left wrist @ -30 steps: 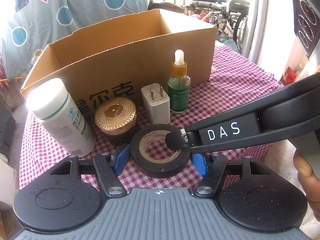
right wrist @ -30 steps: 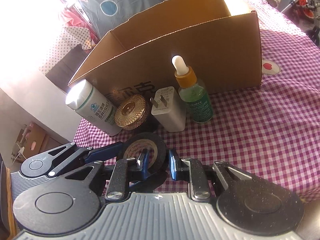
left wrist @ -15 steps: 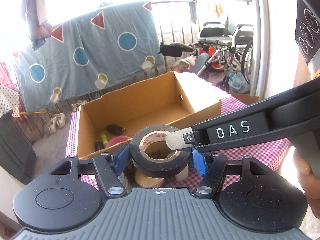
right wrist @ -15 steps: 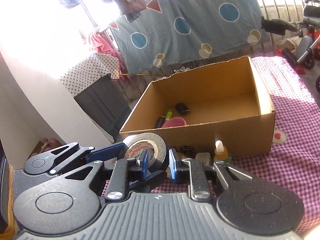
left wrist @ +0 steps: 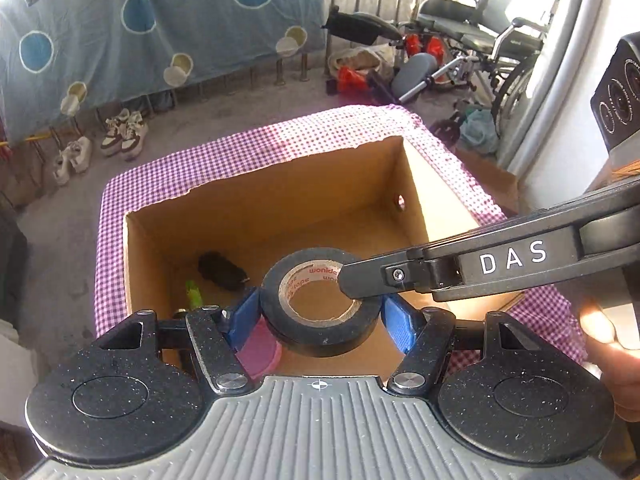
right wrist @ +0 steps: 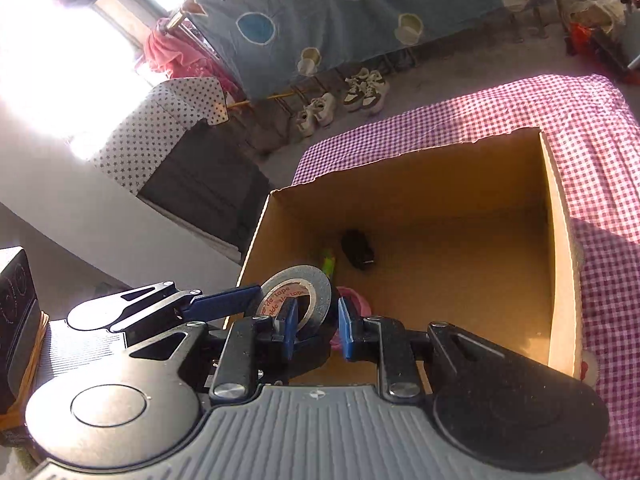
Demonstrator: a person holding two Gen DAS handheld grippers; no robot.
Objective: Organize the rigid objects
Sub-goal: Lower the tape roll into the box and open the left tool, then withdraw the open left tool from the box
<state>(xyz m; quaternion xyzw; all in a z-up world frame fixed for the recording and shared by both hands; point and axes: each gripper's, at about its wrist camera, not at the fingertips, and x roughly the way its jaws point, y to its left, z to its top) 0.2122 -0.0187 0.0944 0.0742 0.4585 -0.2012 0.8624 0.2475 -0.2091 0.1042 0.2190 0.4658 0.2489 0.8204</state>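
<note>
The left hand-held gripper [left wrist: 320,314] clamps the black tape roll [left wrist: 320,332] by its outer sides. The right hand-held gripper [right wrist: 318,330], marked "DAS", pinches the roll's wall, jaws narrow. The core reads "wonide tape", partly covered. The roll hangs above the open box [left wrist: 328,184] on the checked counter [left wrist: 248,144]; the box contents are half hidden.

"DAS" marks the right gripper [left wrist: 352,280]; the tape roll [left wrist: 320,312] core reads "tape".

Sunlit grey floor [left wrist: 60,240], blue dotted sheet [left wrist: 120,20] hanging, wheelchair [left wrist: 492,40] parked behind.
</note>
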